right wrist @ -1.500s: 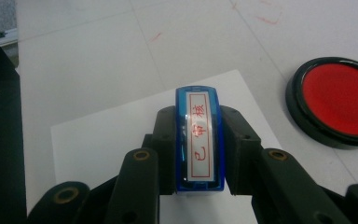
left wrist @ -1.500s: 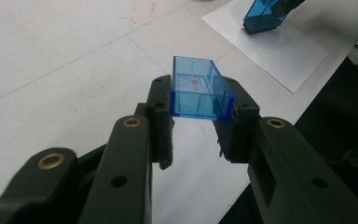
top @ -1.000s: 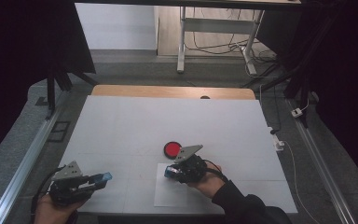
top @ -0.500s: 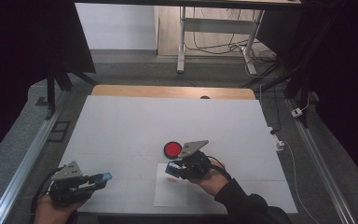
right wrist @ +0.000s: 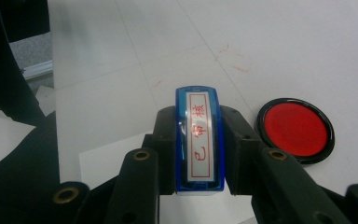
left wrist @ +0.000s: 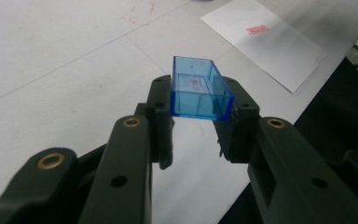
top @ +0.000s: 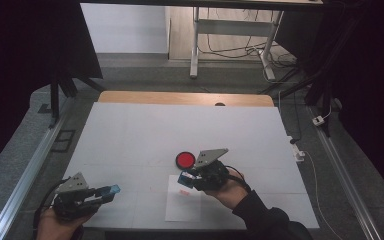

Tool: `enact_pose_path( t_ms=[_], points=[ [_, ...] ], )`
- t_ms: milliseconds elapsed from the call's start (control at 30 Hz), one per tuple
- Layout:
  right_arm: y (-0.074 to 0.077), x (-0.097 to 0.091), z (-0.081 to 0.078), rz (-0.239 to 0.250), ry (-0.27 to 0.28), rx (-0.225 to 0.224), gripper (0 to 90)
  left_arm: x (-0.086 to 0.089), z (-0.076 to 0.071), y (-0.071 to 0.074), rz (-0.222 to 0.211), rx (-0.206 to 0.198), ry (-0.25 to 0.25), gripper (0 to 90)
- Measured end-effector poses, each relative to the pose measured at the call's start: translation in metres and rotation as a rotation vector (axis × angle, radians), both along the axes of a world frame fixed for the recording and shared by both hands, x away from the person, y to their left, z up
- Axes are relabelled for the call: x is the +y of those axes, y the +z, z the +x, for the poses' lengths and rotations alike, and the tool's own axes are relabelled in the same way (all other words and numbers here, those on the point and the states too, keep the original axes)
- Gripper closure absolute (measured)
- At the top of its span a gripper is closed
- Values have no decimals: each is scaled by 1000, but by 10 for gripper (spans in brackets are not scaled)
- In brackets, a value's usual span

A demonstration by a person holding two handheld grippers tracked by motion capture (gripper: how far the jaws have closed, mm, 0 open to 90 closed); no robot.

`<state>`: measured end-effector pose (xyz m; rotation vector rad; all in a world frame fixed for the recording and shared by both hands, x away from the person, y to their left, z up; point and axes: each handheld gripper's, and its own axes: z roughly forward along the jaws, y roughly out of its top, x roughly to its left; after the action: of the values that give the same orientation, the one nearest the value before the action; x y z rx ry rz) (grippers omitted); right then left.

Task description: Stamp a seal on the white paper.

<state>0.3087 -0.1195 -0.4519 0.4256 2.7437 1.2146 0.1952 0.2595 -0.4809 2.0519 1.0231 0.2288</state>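
High view: your left gripper (top: pixel 111 190) sits at the near left corner of the white table (top: pixel 145 130), jaws clamped on a clear blue cap (top: pixel 114 189). Your right gripper (top: pixel 184 178) is near the table's middle, over the top edge of a paper sheet (top: pixel 182 207), and it holds a blue stamp (top: pixel 185 179). A round red ink pad (top: pixel 185 160) lies on the table just beyond the right gripper, close to it; can't tell from here if they touch. The sheet carries one small red print (top: pixel 183 192) near its top.

Left gripper view: both jaws press the sides of the blue cap (left wrist: pixel 200 88), open side facing the camera, held above the table. The paper sheet (left wrist: pixel 265 42) with its red print (left wrist: pixel 257 30) lies farther off, upper right.

Right gripper view: jaws grip the stamp (right wrist: pixel 199 137) by its long sides, face toward the camera. White face, red frame, red characters. The ink pad (right wrist: pixel 294 129) sits on the table just right of the stamp, clear of it, red surface uncovered.
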Motion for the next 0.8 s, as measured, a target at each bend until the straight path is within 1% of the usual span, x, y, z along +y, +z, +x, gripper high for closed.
enact_pose_path(
  t_ms=[67,233,500,800],
  points=[
    [2,-1,0,11,1,0,703,0,0,0,0,0,0,685],
    [7,-3,-1,22,10,-8,702,0,0,0,0,0,-1,685],
    [14,-6,-1,49,1,-14,702,-1,0,0,3,-1,-3,685],
    [22,-10,-2,70,4,-25,702,-1,0,0,4,1,-3,685]
  ],
)
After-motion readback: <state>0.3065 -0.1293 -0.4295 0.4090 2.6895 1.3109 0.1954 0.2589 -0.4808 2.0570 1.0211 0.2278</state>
